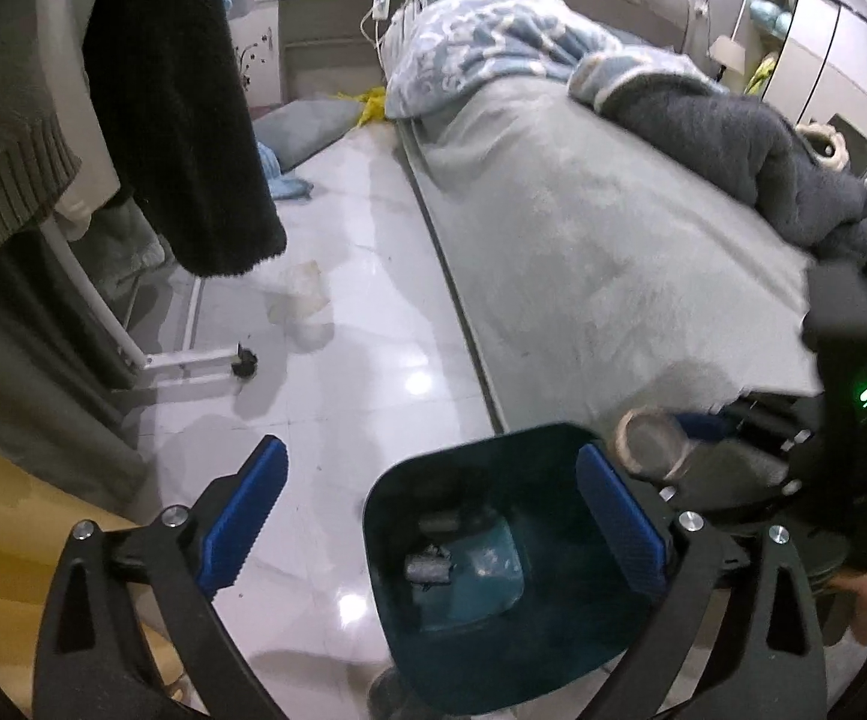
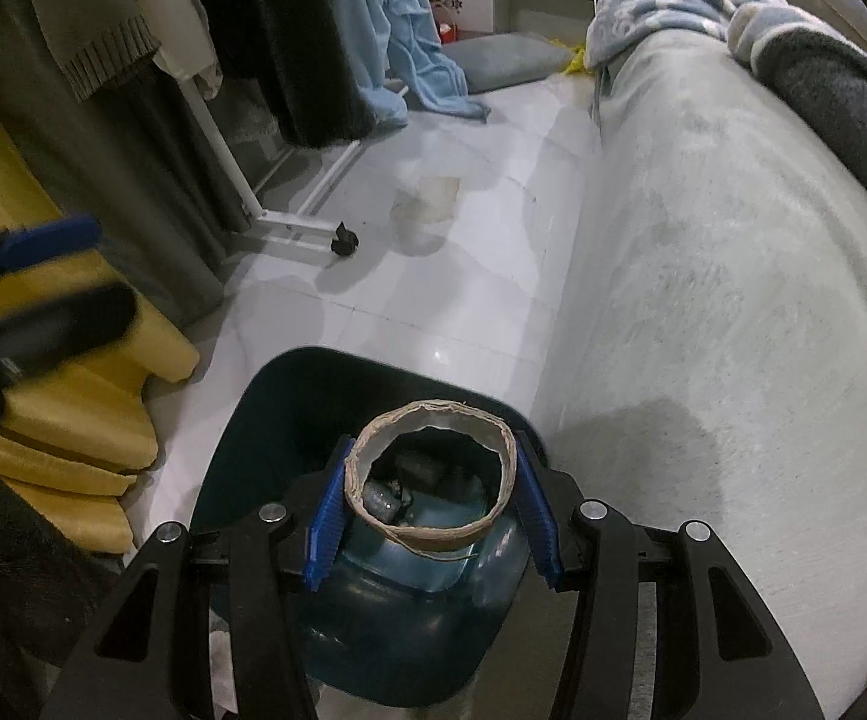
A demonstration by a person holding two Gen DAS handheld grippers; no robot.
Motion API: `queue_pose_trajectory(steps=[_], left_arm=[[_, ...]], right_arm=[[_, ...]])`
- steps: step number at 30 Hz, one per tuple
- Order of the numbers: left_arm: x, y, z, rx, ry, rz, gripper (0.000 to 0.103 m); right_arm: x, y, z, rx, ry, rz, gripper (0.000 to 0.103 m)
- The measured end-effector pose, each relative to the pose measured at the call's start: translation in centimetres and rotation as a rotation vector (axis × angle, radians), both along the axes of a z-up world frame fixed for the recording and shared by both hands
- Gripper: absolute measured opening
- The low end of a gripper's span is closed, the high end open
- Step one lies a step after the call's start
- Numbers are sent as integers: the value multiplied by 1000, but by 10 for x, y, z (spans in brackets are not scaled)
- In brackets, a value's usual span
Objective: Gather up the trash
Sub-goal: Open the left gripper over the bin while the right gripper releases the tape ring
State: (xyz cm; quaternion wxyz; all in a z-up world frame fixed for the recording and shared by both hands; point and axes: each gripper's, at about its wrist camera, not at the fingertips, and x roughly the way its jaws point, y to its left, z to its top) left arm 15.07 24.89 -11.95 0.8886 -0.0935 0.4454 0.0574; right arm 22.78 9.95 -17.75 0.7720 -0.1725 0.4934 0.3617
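Observation:
A dark teal trash bin [image 1: 511, 468] stands on the white floor beside the bed, with crumpled grey trash [image 1: 427, 567] lying in its bottom. My left gripper [image 1: 433, 510] hangs above the bin, jaws wide open and nothing between the pads. My right gripper [image 2: 433, 450] is shut on a brown cardboard ring [image 2: 433, 540] and holds it over the bin [image 2: 265, 420] mouth. In the left wrist view the ring [image 1: 622, 429] and the right gripper show at the right edge. A crumpled translucent wrapper [image 1: 301, 294] [image 2: 427, 204] lies on the floor farther off.
A bed [image 1: 583, 252] with grey and blue blankets fills the right side. A white clothes rack [image 1: 187, 357] with hanging dark garments stands at the left, its black caster [image 1: 245, 360] on the floor. Yellow cushions [image 2: 73, 420] are stacked at the left. A grey pillow [image 2: 505, 60] lies far back.

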Motion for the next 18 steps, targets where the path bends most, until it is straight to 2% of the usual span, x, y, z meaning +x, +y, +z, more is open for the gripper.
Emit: queue_pose_trajectory(steps=[5, 15, 18], left_arm=[[-2, 0, 17, 10, -61, -2, 99], [-3, -5, 42, 33, -142, -18, 100], [-3, -10, 50, 62, -166, -31, 100]], right_arm=[[-4, 3, -9, -22, 18, 1, 54], [-16, 14, -12, -44, 41, 41, 86], [-19, 15, -4, -30, 36, 50, 92]])
